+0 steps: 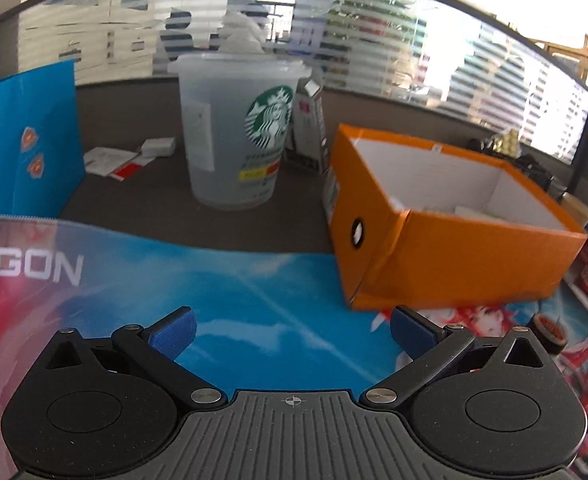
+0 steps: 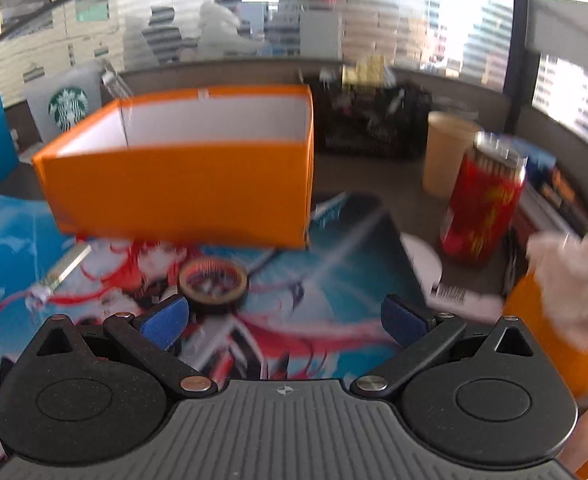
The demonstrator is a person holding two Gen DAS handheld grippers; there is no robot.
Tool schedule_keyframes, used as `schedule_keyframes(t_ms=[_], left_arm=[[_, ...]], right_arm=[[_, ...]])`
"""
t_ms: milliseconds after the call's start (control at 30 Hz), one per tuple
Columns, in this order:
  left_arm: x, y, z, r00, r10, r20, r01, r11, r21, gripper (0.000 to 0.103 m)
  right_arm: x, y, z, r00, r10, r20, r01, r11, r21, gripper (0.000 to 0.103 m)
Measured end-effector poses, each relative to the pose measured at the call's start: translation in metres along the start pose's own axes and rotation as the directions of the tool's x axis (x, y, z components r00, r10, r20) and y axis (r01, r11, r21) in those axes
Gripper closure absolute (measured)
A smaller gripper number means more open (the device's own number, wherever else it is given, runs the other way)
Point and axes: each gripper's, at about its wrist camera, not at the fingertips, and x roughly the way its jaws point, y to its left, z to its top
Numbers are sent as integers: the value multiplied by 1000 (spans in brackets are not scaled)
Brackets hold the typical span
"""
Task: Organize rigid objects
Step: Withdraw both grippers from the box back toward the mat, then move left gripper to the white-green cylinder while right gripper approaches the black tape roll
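An open orange box (image 1: 454, 248) with a white inside stands on the printed desk mat (image 1: 253, 300); it also shows in the right wrist view (image 2: 181, 188). A roll of tape (image 2: 213, 282) lies flat on the mat (image 2: 334, 280) just ahead of my right gripper (image 2: 285, 326), which is open and empty. The tape also shows at the right edge of the left wrist view (image 1: 550, 330). A thin stick-shaped object (image 2: 63, 270) lies left of the tape. My left gripper (image 1: 291, 332) is open and empty over the mat, left of the box.
A clear Starbucks cup (image 1: 237, 132) and a small carton (image 1: 310, 128) stand behind the mat. A blue folder (image 1: 25, 144) stands at left. A red can (image 2: 482, 204), a beige cup (image 2: 448, 152) and books (image 2: 554, 192) are at right.
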Motion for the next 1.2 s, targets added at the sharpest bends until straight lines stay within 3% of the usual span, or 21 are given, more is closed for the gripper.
schedule_keyframes(t_ms=[167, 400, 667, 800, 1000, 1200], left_arm=[[9, -23, -14, 999, -40, -28, 42, 996, 78, 0], [17, -66, -27, 995, -99, -14, 100, 966, 240, 0], [40, -74, -30, 994, -86, -68, 101, 963, 248, 0], [44, -75, -32, 992, -95, -84, 114, 961, 254, 0], [51, -80, -34, 986, -123, -109, 146, 958, 246, 0], [54, -87, -34, 987, -126, -99, 148, 955, 256, 0]], right_arm=[[14, 1, -11, 999, 44, -7, -44, 999, 25, 0], [28, 5, -11, 993, 112, 42, -114, 993, 32, 2], [46, 16, -8, 990, 141, 4, -141, 989, -36, 3], [57, 20, -2, 988, 156, -21, -157, 986, -52, 18], [67, 19, 7, 984, 177, -22, -178, 983, -38, 28], [71, 22, 8, 987, 159, -7, -159, 985, -67, 32]])
